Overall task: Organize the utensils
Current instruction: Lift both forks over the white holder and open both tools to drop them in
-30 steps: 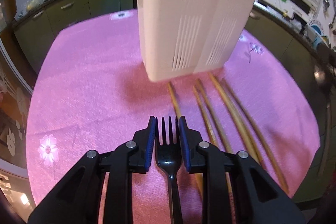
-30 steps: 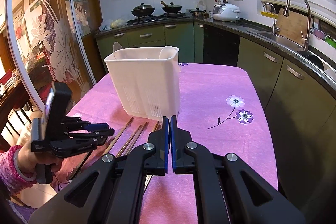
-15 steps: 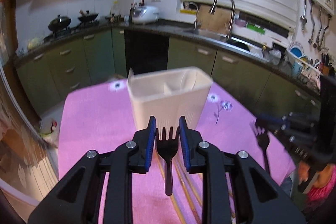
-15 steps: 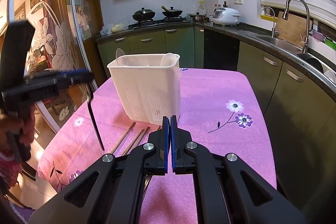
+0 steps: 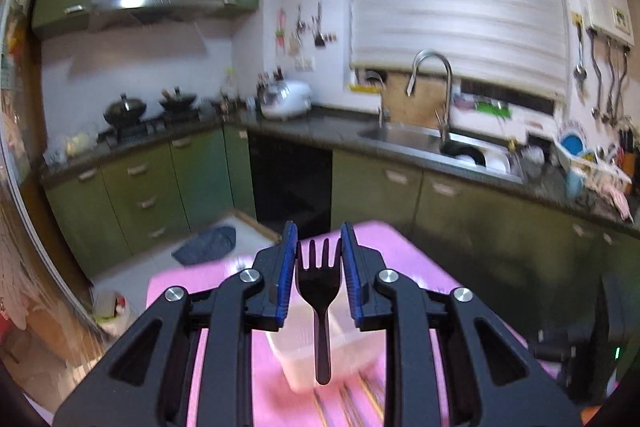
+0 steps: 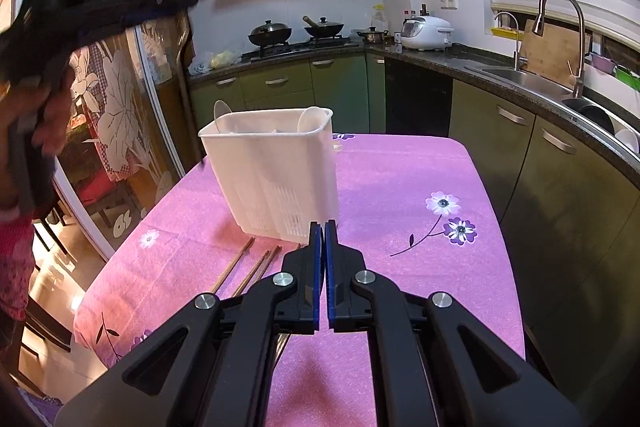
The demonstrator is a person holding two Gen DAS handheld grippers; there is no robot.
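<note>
My left gripper (image 5: 319,247) is shut on a black plastic fork (image 5: 319,291), tines forward, handle hanging down. It is held high above the white utensil holder (image 5: 320,351), which shows blurred below the fork. In the right wrist view the holder (image 6: 276,171) stands on the pink tablecloth (image 6: 400,179) with white spoons (image 6: 308,119) in it. Wooden chopsticks (image 6: 248,267) lie in front of it. My right gripper (image 6: 319,227) is shut on nothing, low over the cloth just in front of the holder. The left gripper (image 6: 176,1) appears blurred at upper left, held by a hand.
Green cabinets and a dark counter with woks (image 6: 268,33), a rice cooker (image 6: 426,33) and a sink (image 6: 532,79) run behind and right of the table. A glass sliding door (image 6: 116,131) is on the left. A red sleeve (image 6: 16,259) shows at the left edge.
My left gripper has risen with the fork from table level to well above the holder, tilting up toward the kitchen wall. The right gripper has stayed in place.
</note>
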